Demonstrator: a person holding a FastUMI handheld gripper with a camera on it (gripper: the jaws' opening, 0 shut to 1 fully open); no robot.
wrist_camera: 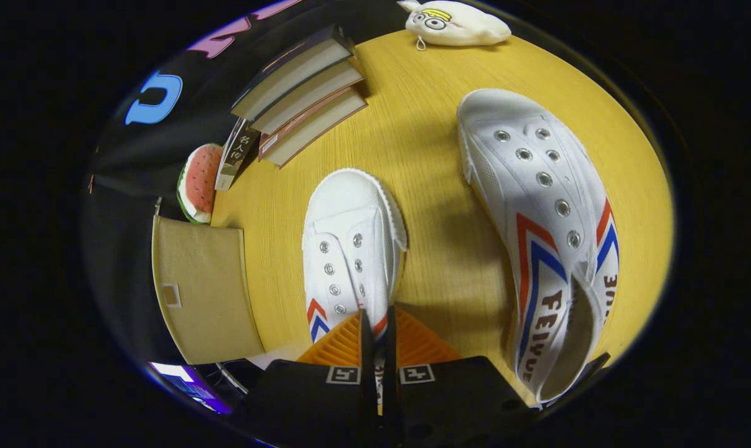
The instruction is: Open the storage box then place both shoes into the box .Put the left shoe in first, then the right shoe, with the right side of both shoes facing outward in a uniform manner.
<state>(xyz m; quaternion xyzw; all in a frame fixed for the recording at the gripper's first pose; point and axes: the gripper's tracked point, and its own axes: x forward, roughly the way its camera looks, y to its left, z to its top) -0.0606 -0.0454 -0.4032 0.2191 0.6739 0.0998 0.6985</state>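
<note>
One white shoe [350, 249] with red and blue stripes is held up by the hand-held gripper [378, 323]. The two fingers are pressed close together, and they pinch the shoe's back part between them. The shoe's toe points away from the fingers, out over the middle of the yellow bench [425, 155].

The other white shoe [540, 230] lies flat on the bench, beside the held shoe and apart from it, closer to one side edge of the bench. It has the same stripes and brown letters on its side. Its toe also points away, and its open heel end is near the fingers.

On the other side of the held shoe, a tan box [204, 286] sits at the bench's edge. Just past it is a watermelon slice toy [200, 182]. Next to that, a few books [300, 93] lean together near the far edge. A white stuffed animal [453, 23] lies at the far edge, well apart from the shoes.
</note>
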